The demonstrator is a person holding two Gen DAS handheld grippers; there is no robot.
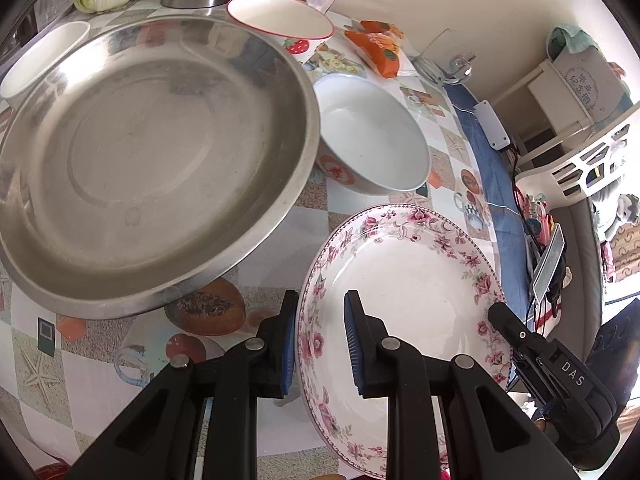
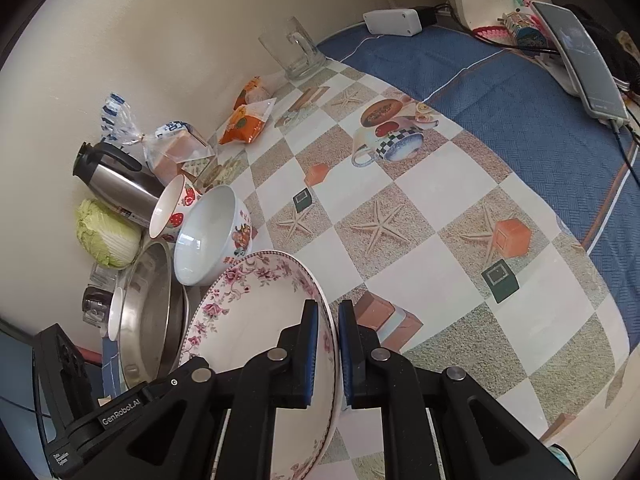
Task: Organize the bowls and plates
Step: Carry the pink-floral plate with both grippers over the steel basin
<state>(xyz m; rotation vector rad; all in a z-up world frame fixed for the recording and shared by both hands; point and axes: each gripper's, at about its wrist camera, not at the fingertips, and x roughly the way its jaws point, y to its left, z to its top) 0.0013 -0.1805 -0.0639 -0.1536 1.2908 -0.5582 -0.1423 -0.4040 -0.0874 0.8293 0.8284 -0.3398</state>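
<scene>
A white plate with a pink flower rim (image 1: pixel 404 280) lies on the table. My left gripper (image 1: pixel 320 340) straddles its near left rim with the jaws apart. My right gripper (image 2: pixel 329 350) is shut on the plate's (image 2: pixel 256 312) opposite rim. A large steel basin (image 1: pixel 152 160) sits left of the plate. A white bowl with red marks (image 1: pixel 372 140) sits behind the plate. A strawberry bowl (image 1: pixel 280 16) and another white bowl (image 1: pixel 40 60) stand further back.
A steel kettle (image 2: pixel 112 180), cabbage (image 2: pixel 108 236), bagged bread (image 2: pixel 176 148), orange snack packs (image 2: pixel 244 124) and a glass mug (image 2: pixel 292 52) line the wall. A phone (image 2: pixel 580 56) and a white box (image 2: pixel 394 22) lie on the blue cloth (image 2: pixel 520 92).
</scene>
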